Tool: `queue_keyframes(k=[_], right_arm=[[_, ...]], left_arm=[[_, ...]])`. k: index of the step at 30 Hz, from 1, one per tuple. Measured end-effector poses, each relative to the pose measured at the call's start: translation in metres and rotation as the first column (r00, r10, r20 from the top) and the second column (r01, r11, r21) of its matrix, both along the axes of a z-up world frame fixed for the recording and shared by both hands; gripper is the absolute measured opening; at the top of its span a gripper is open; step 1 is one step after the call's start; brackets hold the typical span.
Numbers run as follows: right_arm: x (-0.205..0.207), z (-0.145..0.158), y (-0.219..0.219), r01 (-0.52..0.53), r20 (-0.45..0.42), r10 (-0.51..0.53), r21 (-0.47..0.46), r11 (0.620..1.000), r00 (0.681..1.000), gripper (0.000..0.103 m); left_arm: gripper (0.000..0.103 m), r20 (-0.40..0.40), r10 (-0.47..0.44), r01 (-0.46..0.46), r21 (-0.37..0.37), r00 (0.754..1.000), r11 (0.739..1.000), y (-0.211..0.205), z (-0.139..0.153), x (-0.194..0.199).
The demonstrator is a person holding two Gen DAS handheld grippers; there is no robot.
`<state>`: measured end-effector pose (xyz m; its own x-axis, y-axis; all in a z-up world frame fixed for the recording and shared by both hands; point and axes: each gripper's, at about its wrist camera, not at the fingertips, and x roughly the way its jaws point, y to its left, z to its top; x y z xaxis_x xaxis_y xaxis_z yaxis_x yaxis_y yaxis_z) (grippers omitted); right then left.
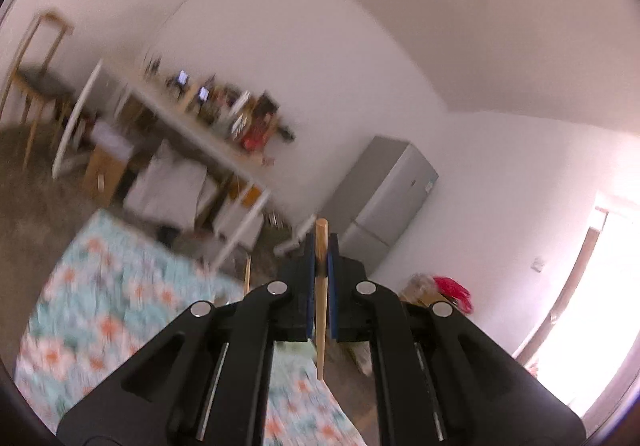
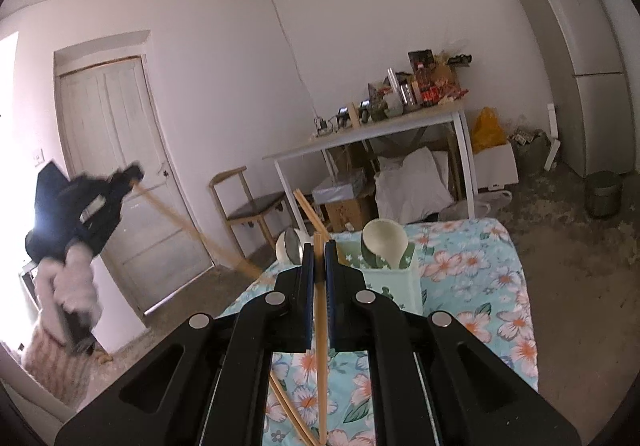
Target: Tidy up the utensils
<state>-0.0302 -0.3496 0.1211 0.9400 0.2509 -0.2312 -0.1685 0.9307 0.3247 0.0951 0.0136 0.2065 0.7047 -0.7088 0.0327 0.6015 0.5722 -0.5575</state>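
**Two chopsticks in the air, one holder to hit**

Each hand-held gripper is clenched on a slim, pale wooden chopstick. The left hand-held gripper [image 1: 321, 246] pinches its wooden chopstick [image 1: 321, 310] between the blue pads, the stick standing upright with its thicker end above the pads; from the right wrist view that same gripper [image 2: 134, 176] is held high off to the left, gloved hand [image 2: 76, 278] below it, the stick slanting down towards the bench corner. The right hand-held gripper [image 2: 319, 258] grasps a second wooden chopstick [image 2: 320, 350], also upright.

Just ahead of it stands the pale green, square plastic utensil holder [image 2: 394, 278] on the bench with its floral turquoise cloth [image 2: 492, 286]. The holder already carries a cream ladle [image 2: 386, 242], a second spoon [image 2: 289, 244] and another chopstick [image 2: 310, 212].

To do this well, I would bring the right stick over the holder's open top first, narrow tip down, clear of the ladle bowl, and loosen only once the tip is inside. The left stick should wait well apart so the two don't cross. More loose chopsticks [image 2: 288, 406] lie on the cloth beneath.
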Motion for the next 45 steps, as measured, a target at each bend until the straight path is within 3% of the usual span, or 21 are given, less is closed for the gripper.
queue_keyframes(k=[5, 8, 16, 19, 20, 22, 27, 31, 35, 40, 45], right_arm=[[-0.003, 0.002, -0.004, 0.009, 0.008, -0.009, 0.006, 1.0, 1.0, 0.006], [-0.003, 0.001, -0.007, 0.014, 0.004, -0.014, 0.009, 1.0, 1.0, 0.006], [0.003, -0.004, -0.012, 0.017, -0.021, -0.016, 0.024, 1.0, 1.0, 0.006], [0.006, -0.004, -0.011, 0.016, -0.025, -0.015, 0.015, 1.0, 1.0, 0.006], [0.006, -0.004, -0.01, 0.016, -0.026, -0.015, 0.014, 1.0, 1.0, 0.006], [0.007, -0.004, -0.009, 0.016, -0.027, -0.016, 0.012, 1.0, 1.0, 0.006], [0.013, 0.007, -0.007, 0.017, -0.004, -0.017, -0.013, 1.0, 1.0, 0.006], [0.019, 0.038, -0.006, 0.014, 0.079, -0.01, -0.052, 0.999, 0.997, 0.006], [0.029, 0.072, -0.005, 0.008, 0.171, 0.006, -0.078, 0.997, 0.985, 0.006], [0.058, 0.107, -0.001, -0.011, 0.251, 0.029, -0.07, 0.997, 0.967, 0.006], [0.096, 0.122, 0.013, 0.009, 0.277, 0.02, -0.102, 0.995, 0.961, 0.006]], left_arm=[[0.004, 0.116, 0.088, -0.098, 0.082, 0.989, 0.992, -0.043, 0.011, 0.015], [0.004, 0.135, 0.124, -0.144, 0.148, 0.983, 0.978, -0.071, 0.0, 0.028], [0.005, 0.081, 0.174, -0.189, 0.243, 0.981, 0.951, -0.119, -0.052, 0.056], [0.006, 0.019, 0.163, -0.162, 0.255, 0.986, 0.953, -0.12, -0.072, 0.06], [0.008, -0.012, 0.156, -0.148, 0.25, 0.988, 0.957, -0.118, -0.079, 0.061], [0.032, -0.064, 0.15, -0.132, 0.228, 0.987, 0.965, -0.107, -0.09, 0.057], [0.06, -0.094, 0.169, -0.146, 0.211, 0.981, 0.967, -0.078, -0.099, 0.044], [0.072, -0.101, 0.164, -0.137, 0.231, 0.981, 0.963, -0.056, -0.103, 0.035], [0.081, -0.101, 0.171, -0.133, 0.301, 0.98, 0.944, -0.039, -0.115, 0.016], [0.088, -0.098, 0.22, -0.164, 0.401, 0.971, 0.901, -0.026, -0.14, -0.009], [0.091, -0.112, 0.263, -0.173, 0.504, 0.958, 0.846, -0.019, -0.166, -0.023]])
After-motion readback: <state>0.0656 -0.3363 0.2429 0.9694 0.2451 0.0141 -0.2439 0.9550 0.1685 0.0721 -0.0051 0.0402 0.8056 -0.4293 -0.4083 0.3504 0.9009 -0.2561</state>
